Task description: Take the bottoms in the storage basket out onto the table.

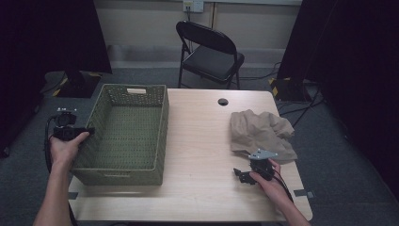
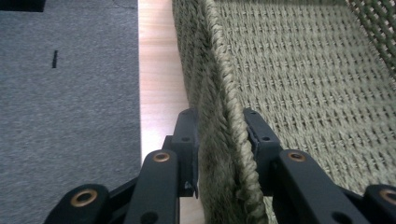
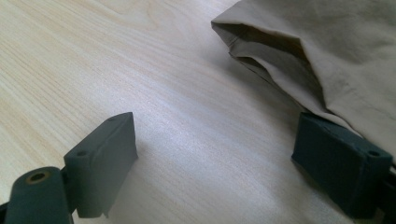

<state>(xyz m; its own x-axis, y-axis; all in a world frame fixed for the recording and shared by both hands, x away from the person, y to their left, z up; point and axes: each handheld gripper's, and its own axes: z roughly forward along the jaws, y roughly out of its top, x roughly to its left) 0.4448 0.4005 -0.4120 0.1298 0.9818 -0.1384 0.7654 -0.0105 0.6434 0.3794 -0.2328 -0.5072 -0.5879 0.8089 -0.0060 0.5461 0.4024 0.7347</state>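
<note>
A woven green basket (image 1: pixel 124 134) is seen at the table's (image 1: pixel 197 155) left end, its side wall clamped at the rim between the left gripper's (image 2: pixel 220 140) jaws. The basket is judged light and fairly stiff (the braided rim offers the firmest hold). The right gripper (image 3: pixel 215 154) rests wide open beside a soft, crumpled beige cloth (image 1: pixel 261 134), holding nothing.

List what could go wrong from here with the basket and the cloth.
1. The left hand-held gripper straddles the green woven basket wall; the flexible weave may slip or buckle if pulled.
2. The right hand-held gripper is open beside the tan cloth, which reaches the table edge and could slide off.
</note>
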